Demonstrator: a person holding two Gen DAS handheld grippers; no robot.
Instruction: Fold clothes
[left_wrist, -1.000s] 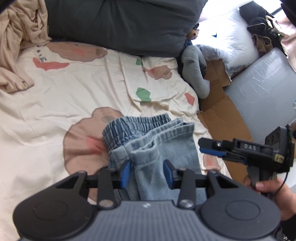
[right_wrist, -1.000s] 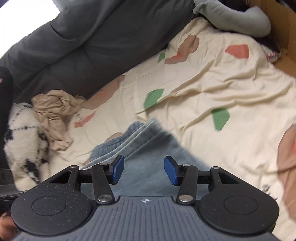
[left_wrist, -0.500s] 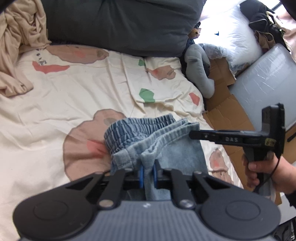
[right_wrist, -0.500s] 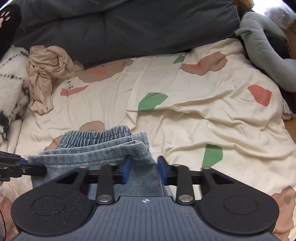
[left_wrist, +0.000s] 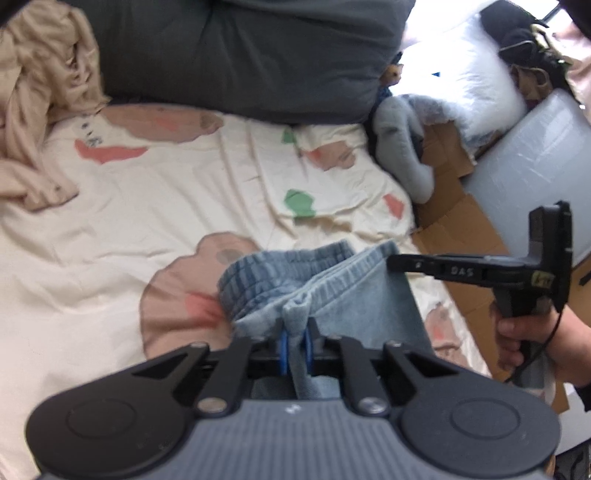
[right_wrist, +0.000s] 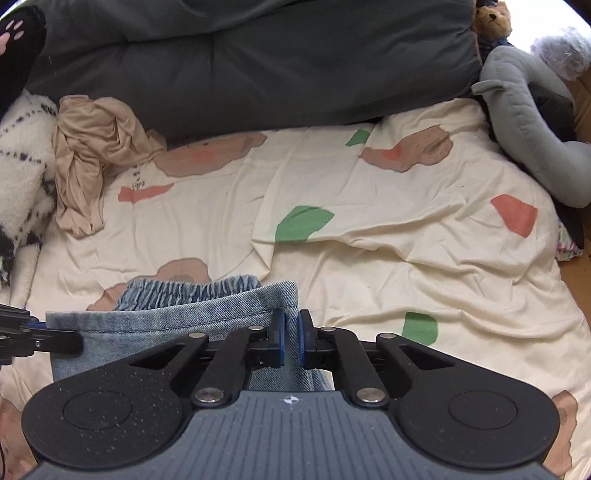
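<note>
While both grips hold: the denim trousers (left_wrist: 354, 295) lie half-folded on the patterned bedsheet (left_wrist: 147, 221), hem edge laid over the elastic waistband (right_wrist: 192, 288).
Left gripper (left_wrist: 294, 341): clamped narrow on a pinched ridge of the hem.
Right gripper (right_wrist: 291, 332): its jaws have just been closing, now pinching the hem's far corner (only a thin bite of cloth).
Slip risk: that shallow corner hold could pull free if the hands spread.
Skew risk: uneven lifting would twist the fold off the waistband.
Snag risk: the loose sheet may bunch underneath.
</note>
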